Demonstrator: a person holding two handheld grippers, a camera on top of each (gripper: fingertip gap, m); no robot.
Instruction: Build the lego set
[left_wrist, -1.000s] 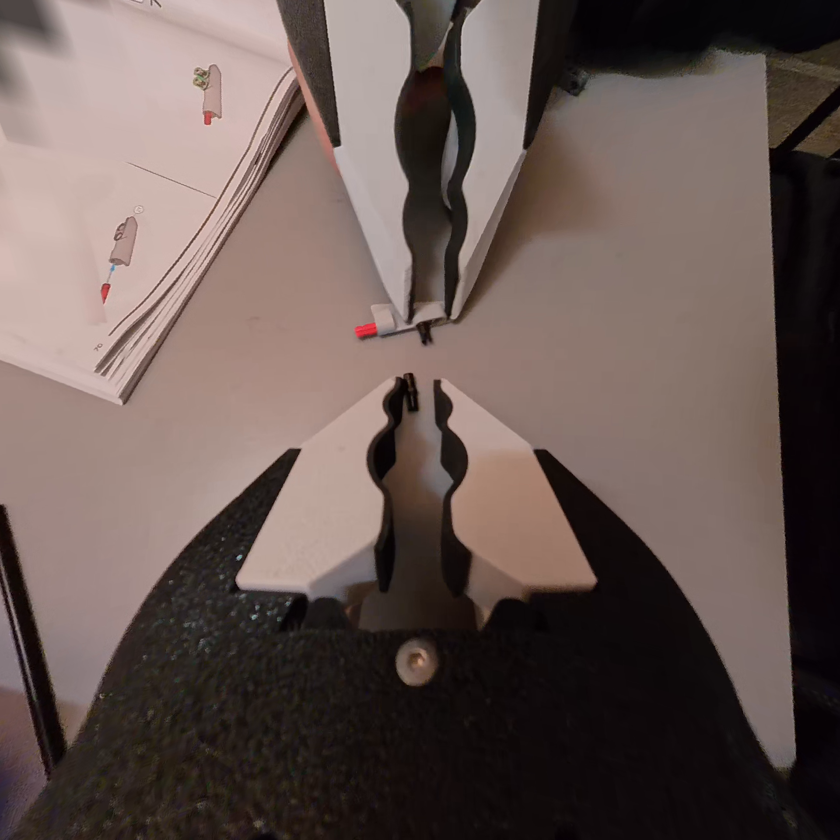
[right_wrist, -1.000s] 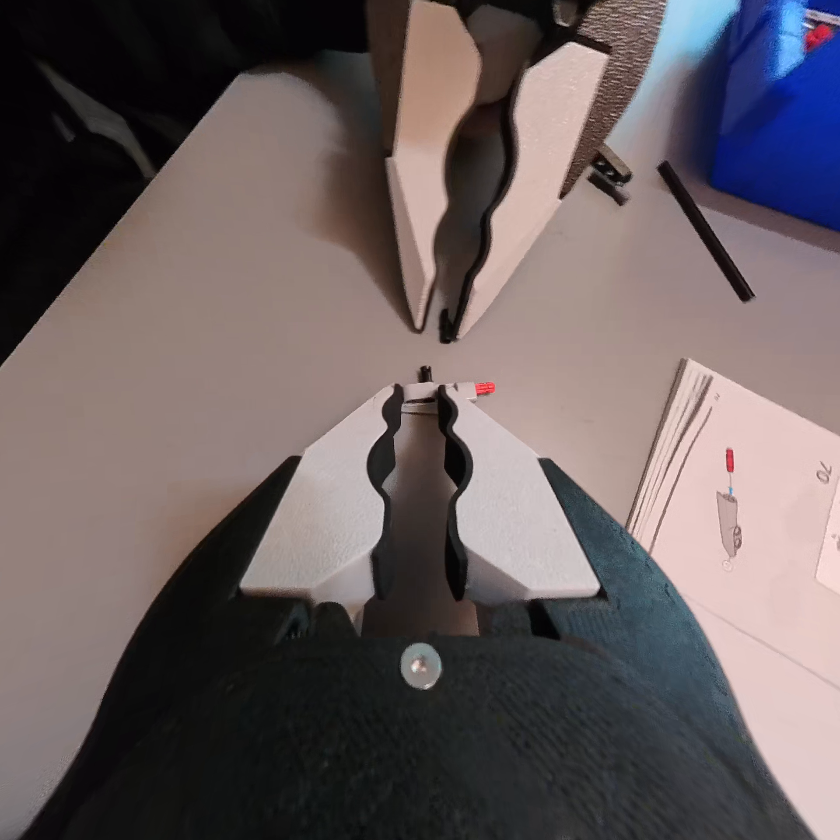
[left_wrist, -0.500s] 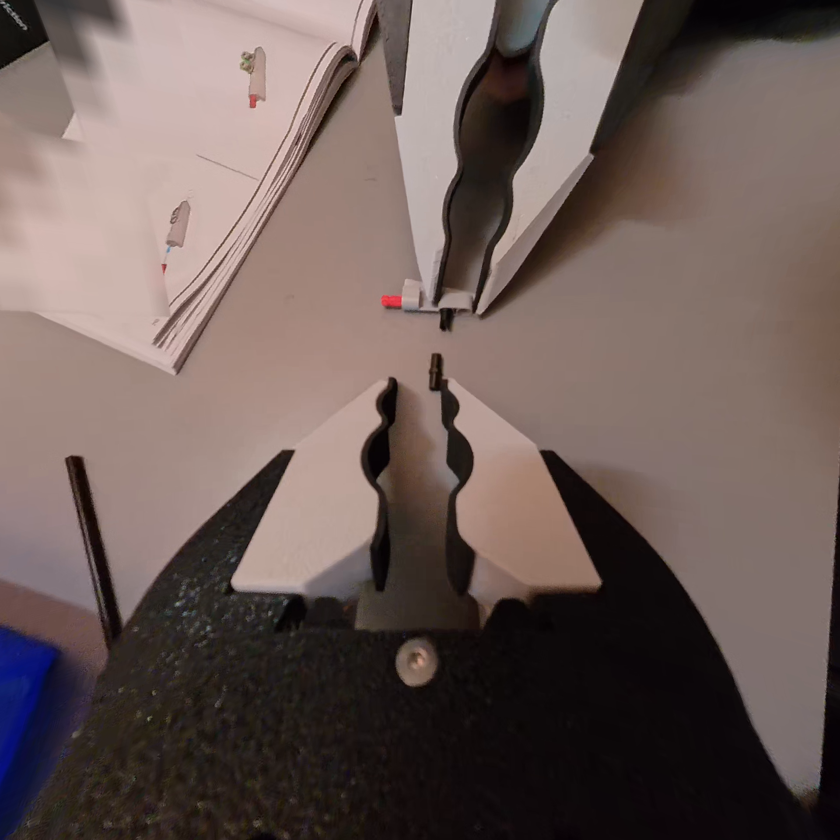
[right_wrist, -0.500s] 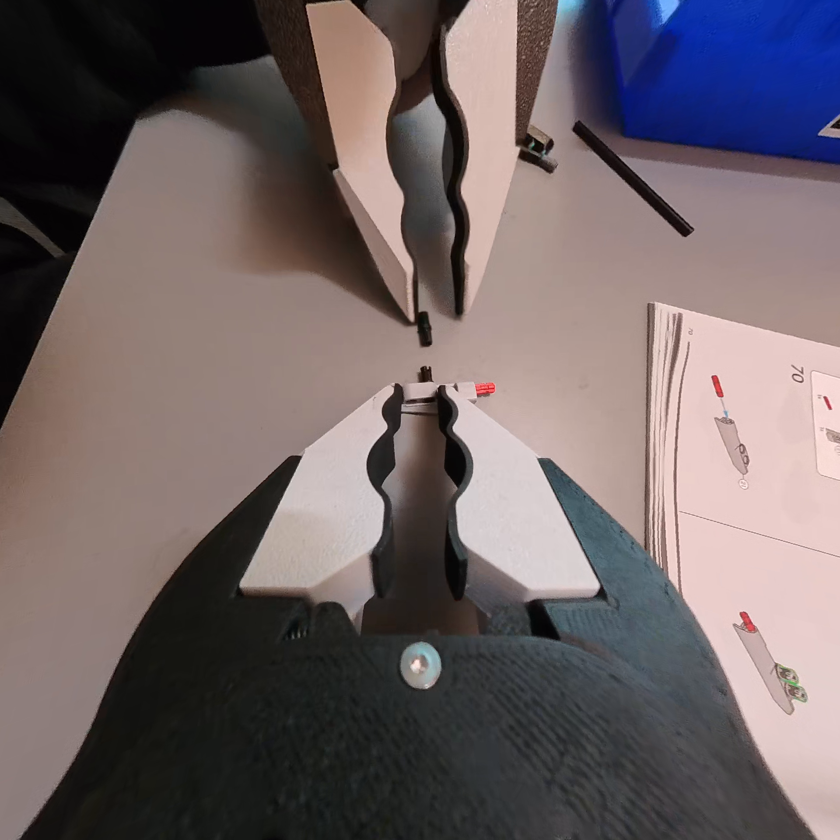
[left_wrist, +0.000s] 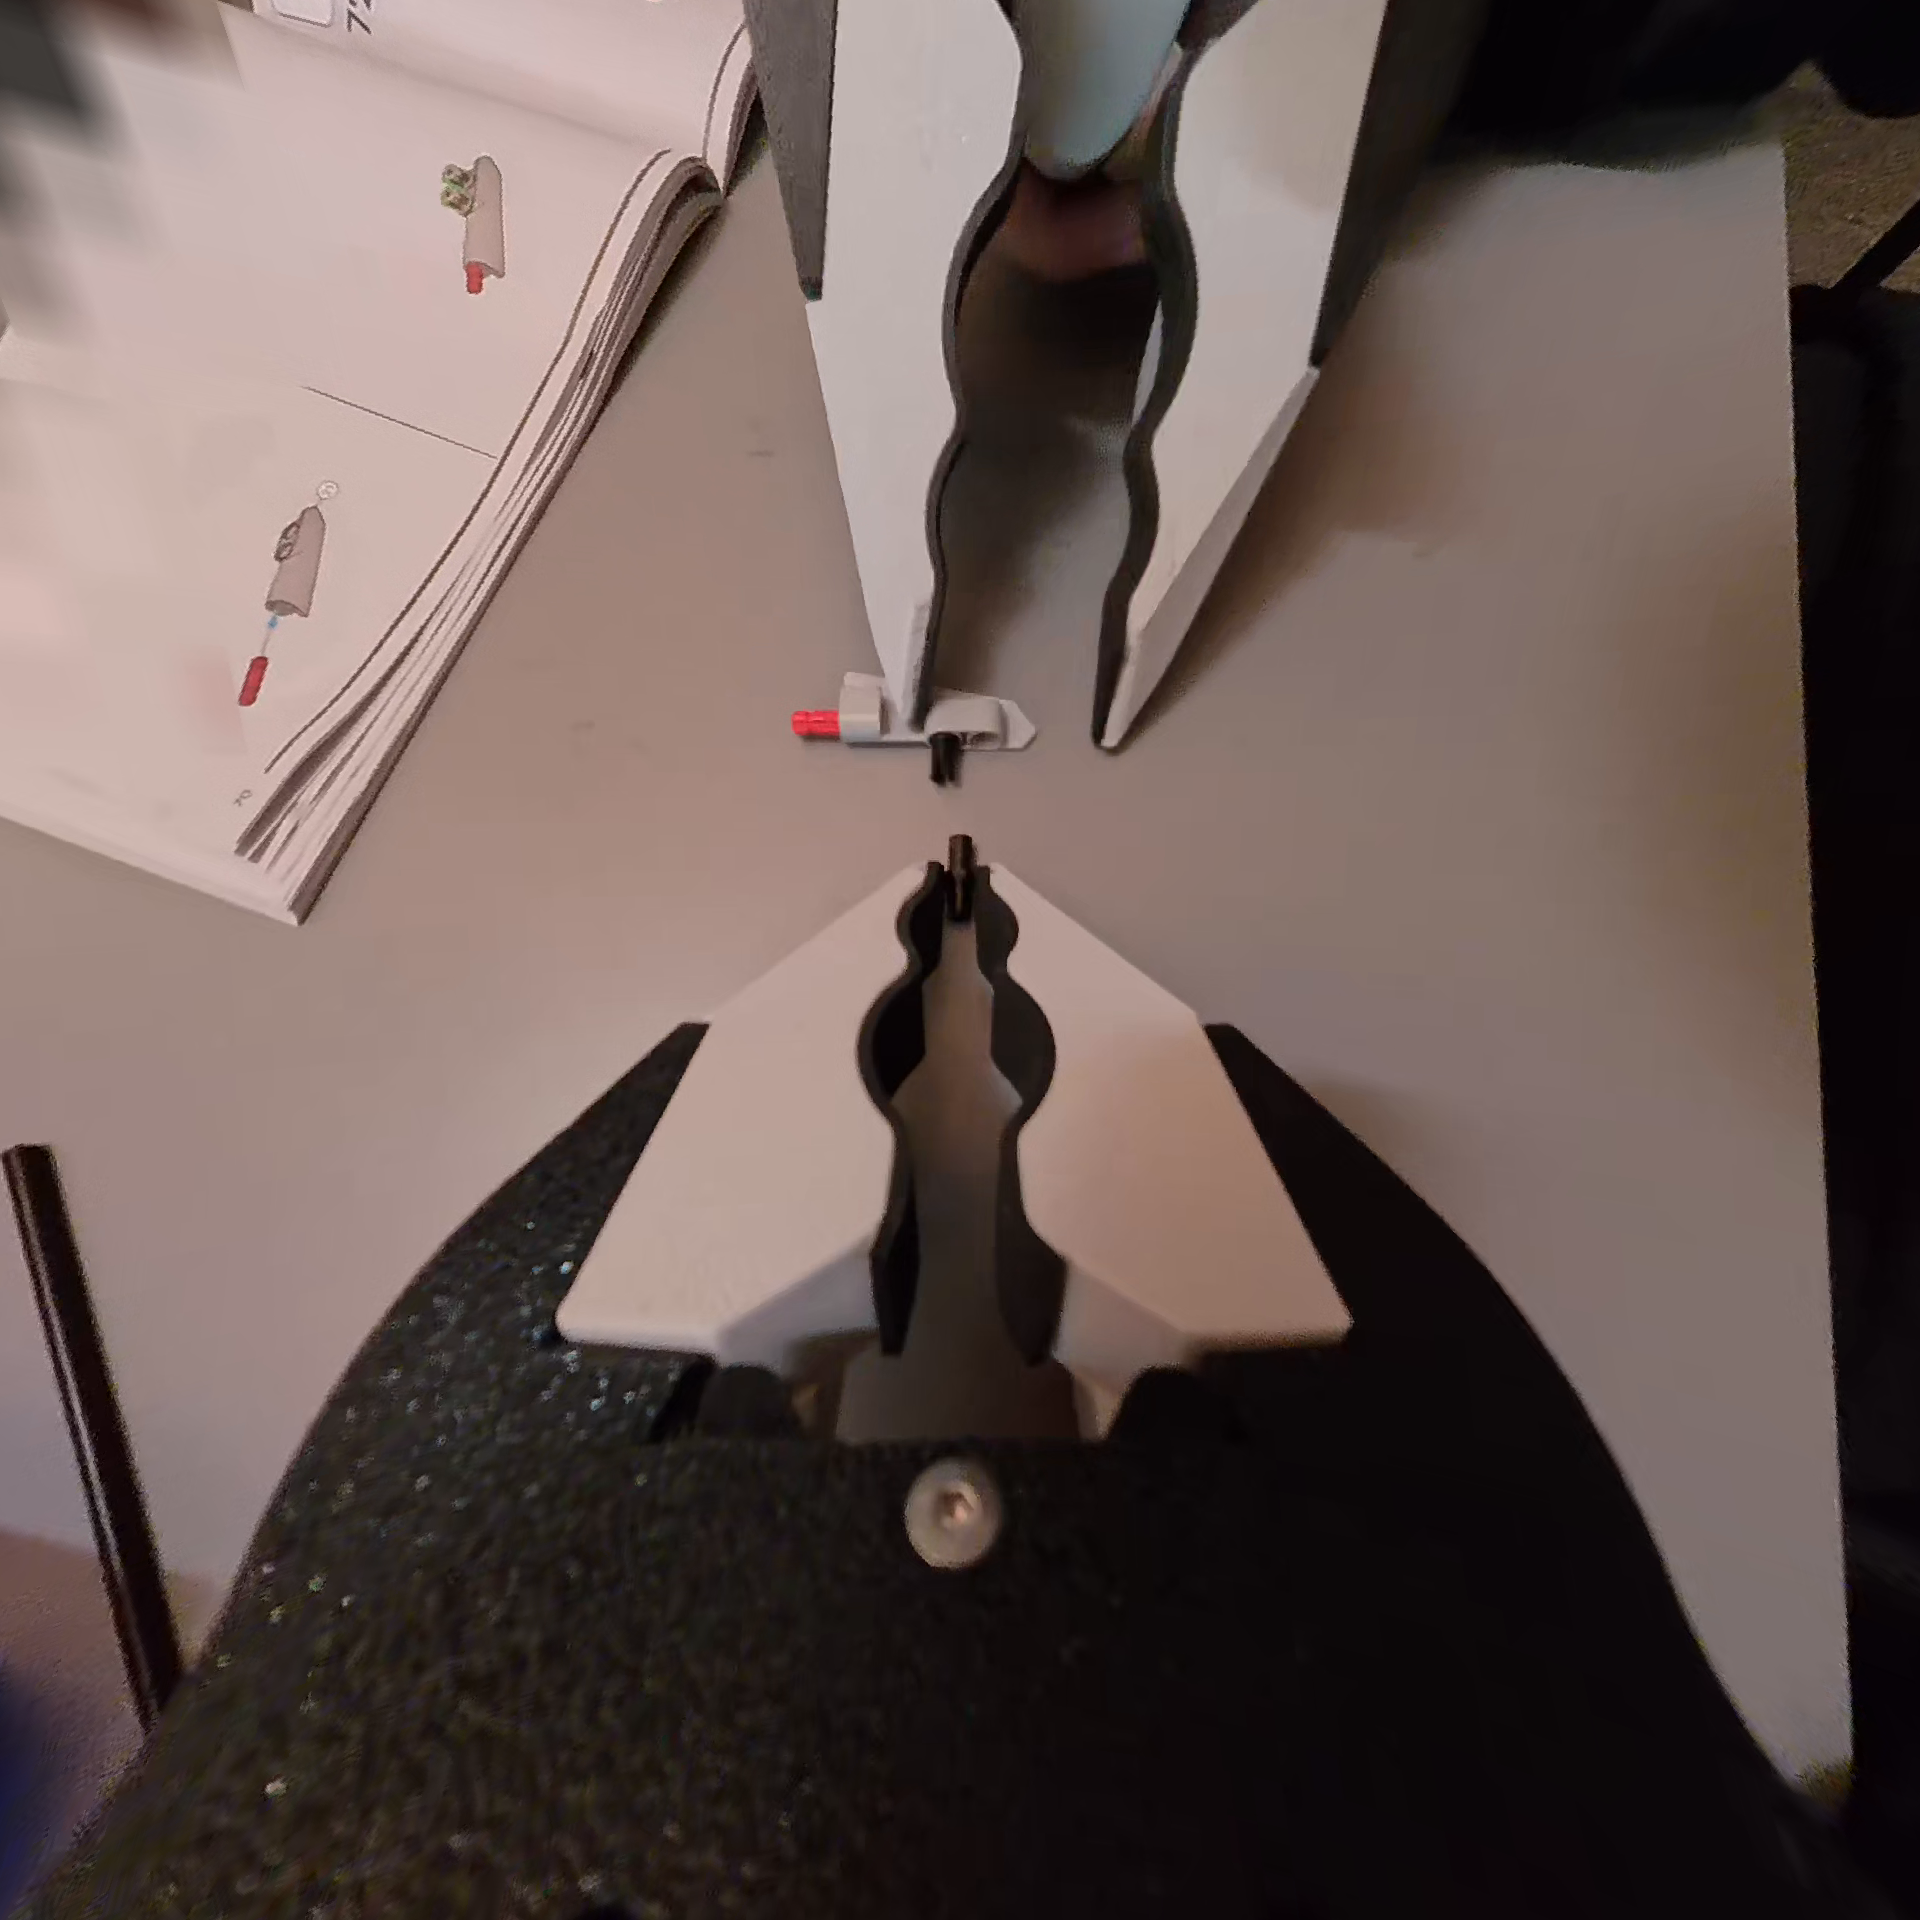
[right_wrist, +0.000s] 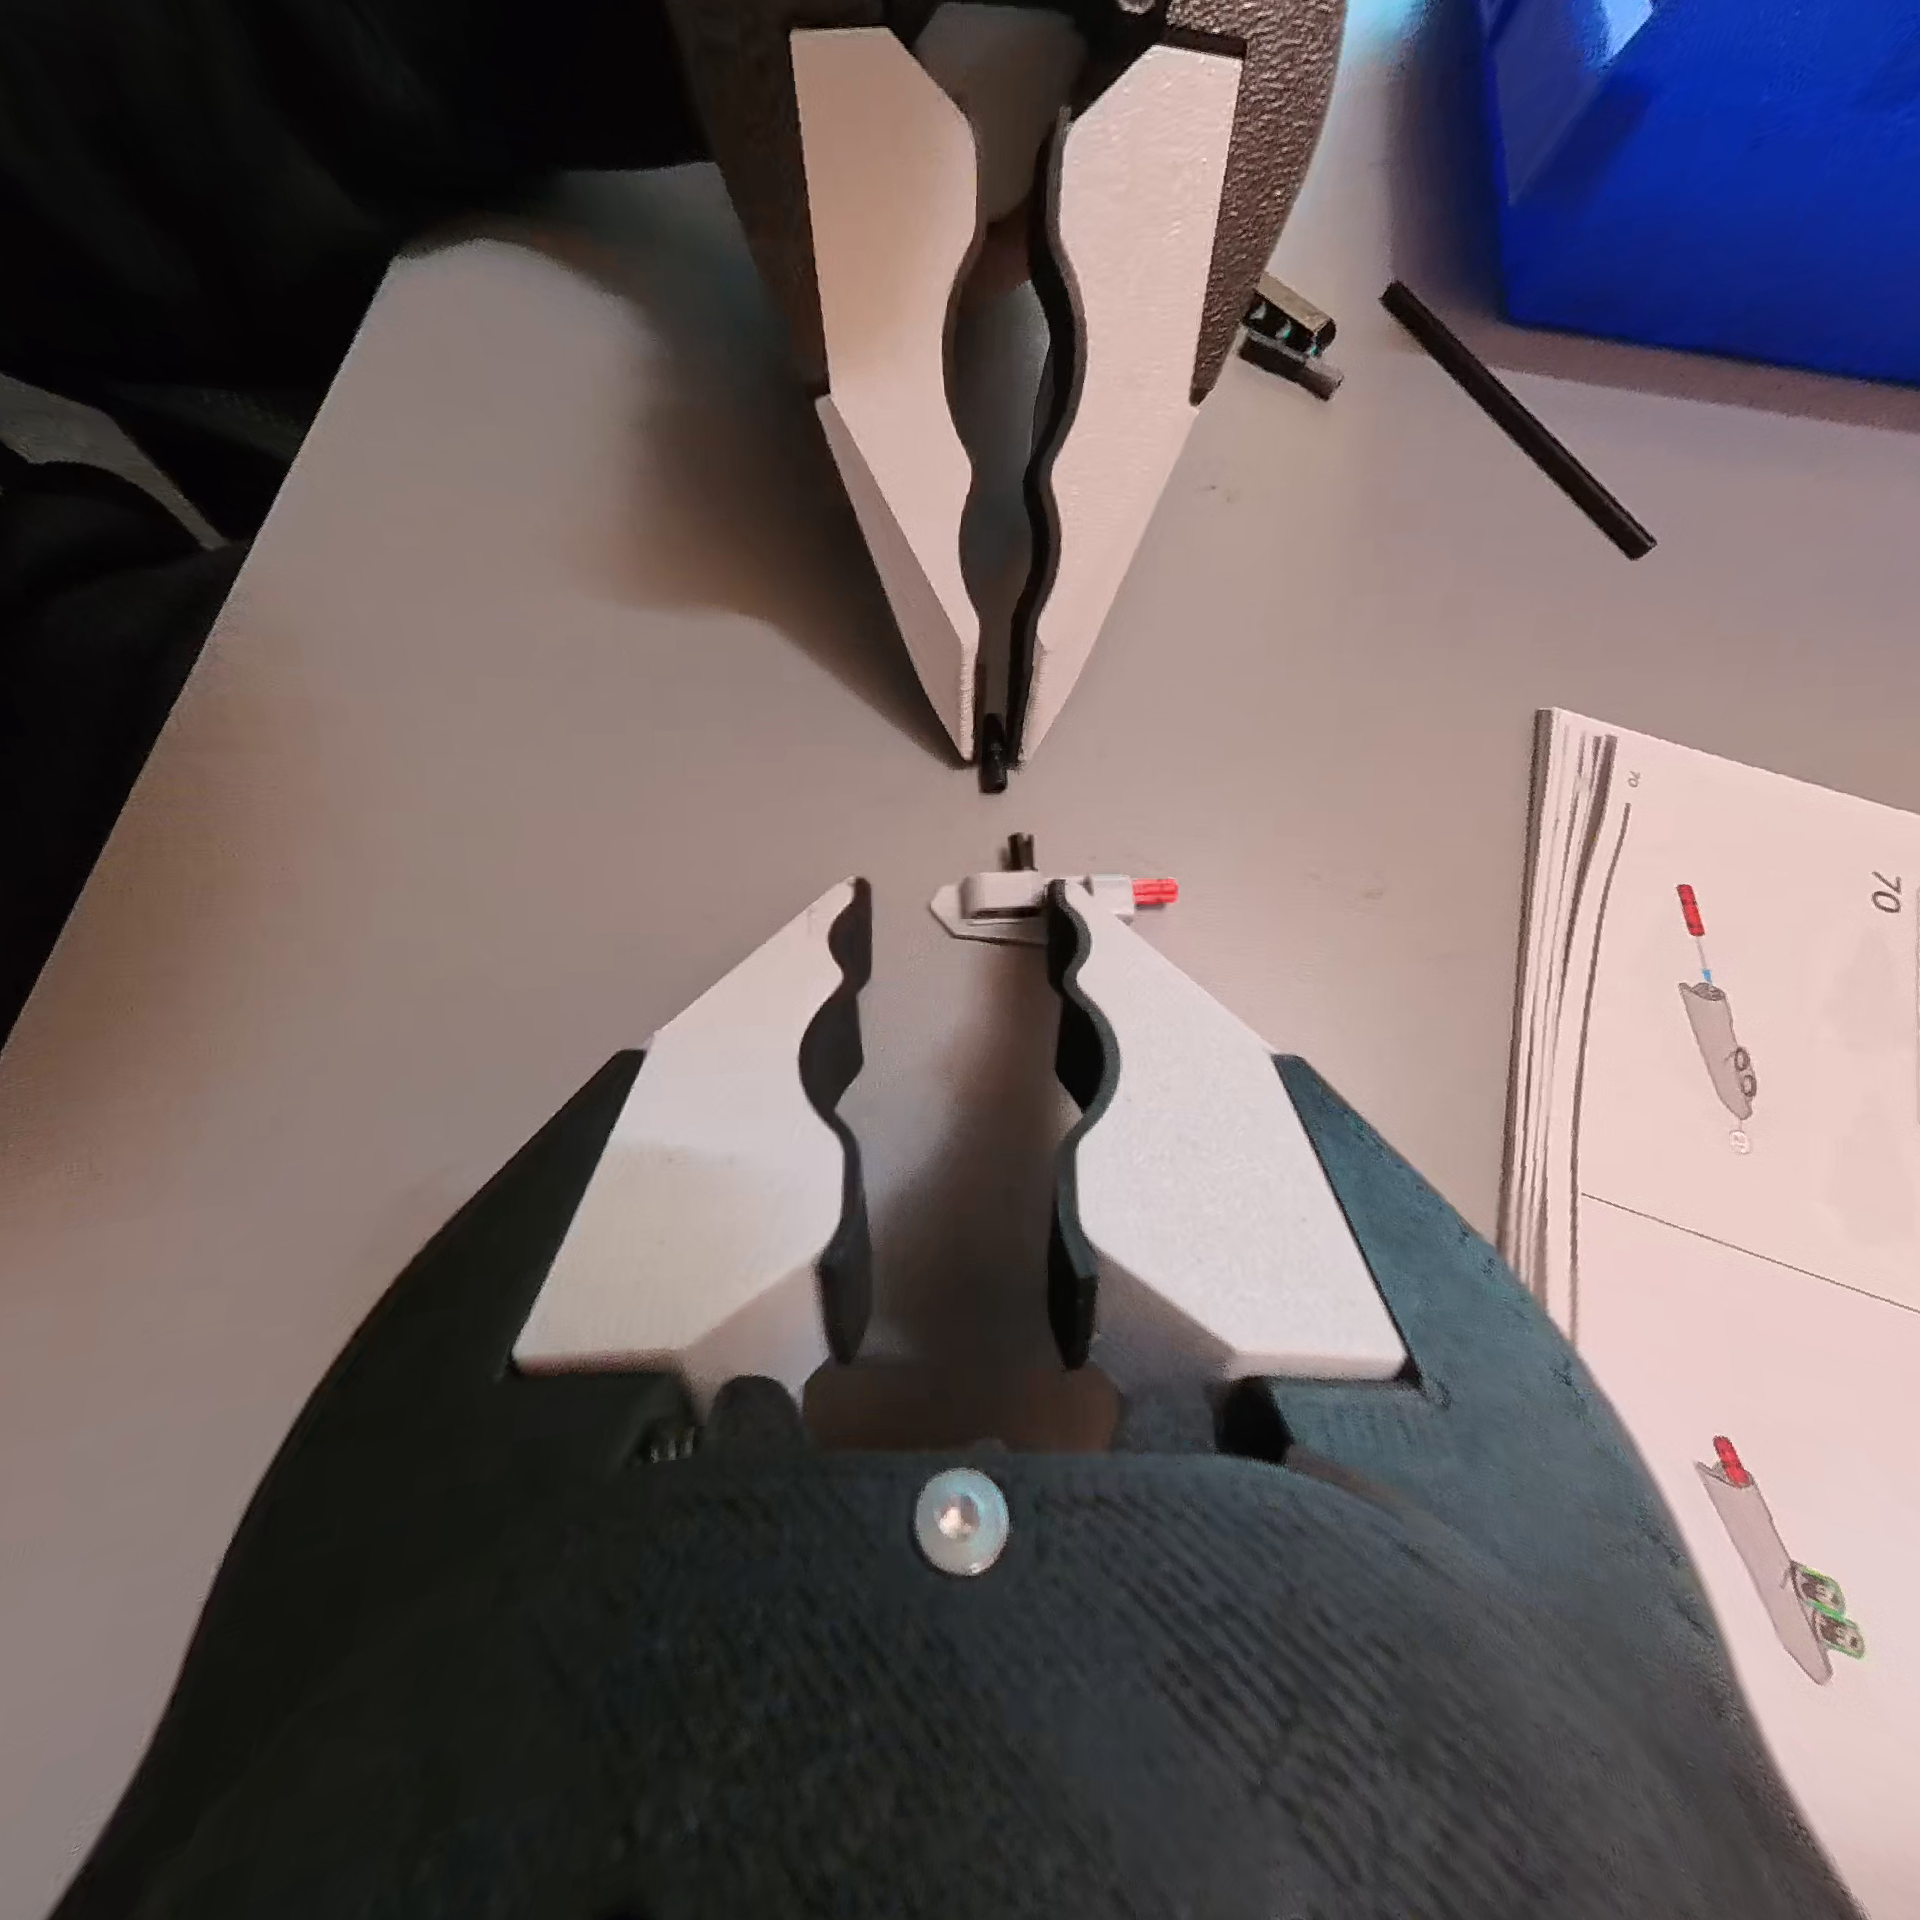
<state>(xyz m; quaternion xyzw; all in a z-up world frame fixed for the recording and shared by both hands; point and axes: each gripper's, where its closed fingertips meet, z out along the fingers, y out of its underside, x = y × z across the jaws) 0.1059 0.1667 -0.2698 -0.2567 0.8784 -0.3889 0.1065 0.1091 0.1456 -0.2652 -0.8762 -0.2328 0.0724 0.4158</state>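
A small grey lego piece (left_wrist: 914, 724) with a red axle (left_wrist: 816, 723) in one end and a black pin (left_wrist: 943, 764) sticking out lies on the table. My right gripper (right_wrist: 958, 891) is open around it, and the piece (right_wrist: 1003, 902) touches one finger. My left gripper (left_wrist: 958, 875) is shut on a second small black pin (left_wrist: 958, 857), which points at the grey piece from a short gap away. The right wrist view shows the left gripper (right_wrist: 997, 743) with that pin (right_wrist: 994, 769).
An open instruction booklet (left_wrist: 312, 416) lies beside the grippers and also shows in the right wrist view (right_wrist: 1714, 1039). A long black rod (right_wrist: 1517, 416), a small dark part (right_wrist: 1288, 338) and a blue bin (right_wrist: 1714, 177) sit behind the left gripper. The table edge (left_wrist: 1808, 935) is near.
My right gripper has opened and let go of the grey piece. My left gripper has shut on the loose black pin.
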